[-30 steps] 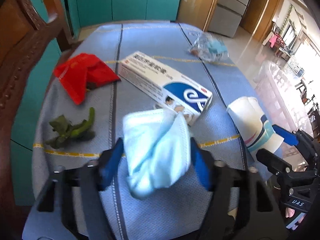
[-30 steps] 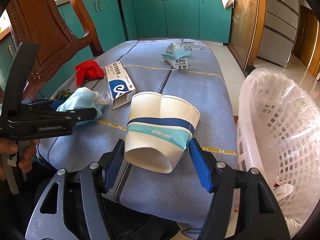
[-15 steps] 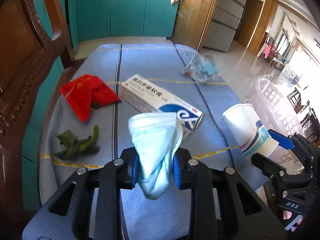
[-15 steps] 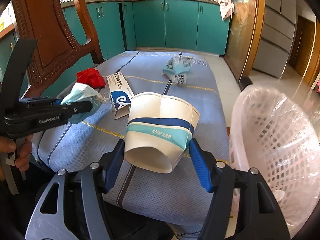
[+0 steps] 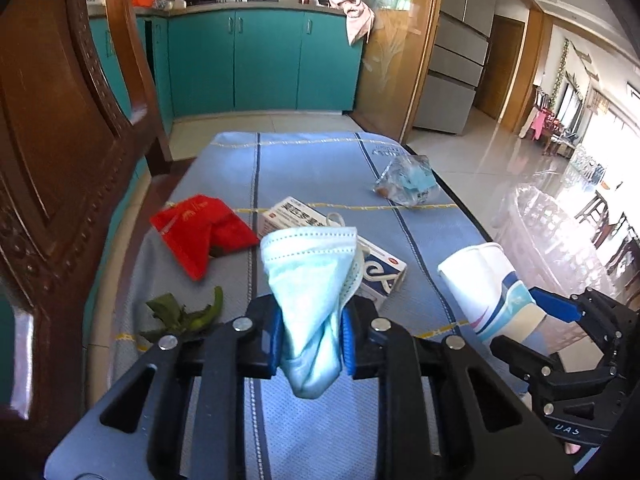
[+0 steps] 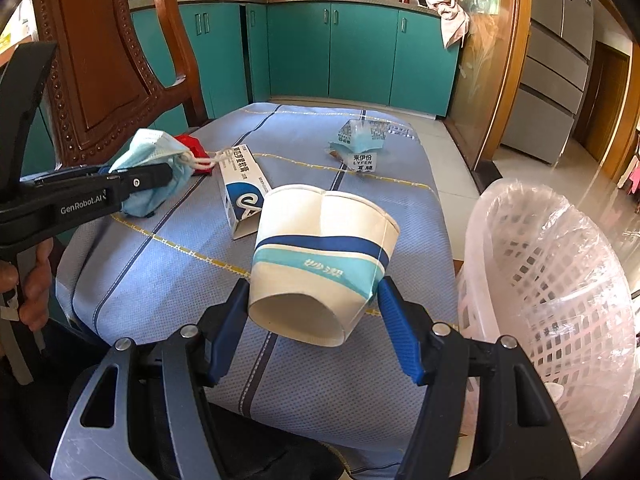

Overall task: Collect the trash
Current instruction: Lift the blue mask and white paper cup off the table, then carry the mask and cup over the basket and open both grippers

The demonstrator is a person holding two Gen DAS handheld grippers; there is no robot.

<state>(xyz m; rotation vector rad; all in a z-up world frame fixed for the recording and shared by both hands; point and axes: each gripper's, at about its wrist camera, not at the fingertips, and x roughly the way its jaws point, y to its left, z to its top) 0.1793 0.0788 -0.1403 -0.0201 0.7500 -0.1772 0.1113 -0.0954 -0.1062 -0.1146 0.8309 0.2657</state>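
Left gripper (image 5: 308, 340) fingers have just closed, clenching a crumpled blue face mask (image 5: 312, 280) lifted above the worktop (image 5: 312, 160). Right gripper (image 6: 314, 320) fingers clasp a dented paper cup (image 6: 320, 256). Only the right wrist view shows the white lined laundry basket (image 6: 560, 280) beside the blue-clothed worktop's right edge.

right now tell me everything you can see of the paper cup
The paper cup is white with a dark blue stripe and a teal band bearing pale lettering. It looks like thin card, its rim dented inward on one side. It is tilted, base toward the camera, pinched between the blue pads of the right hand-held gripper, above the blue cloth, beside the lined white basket.
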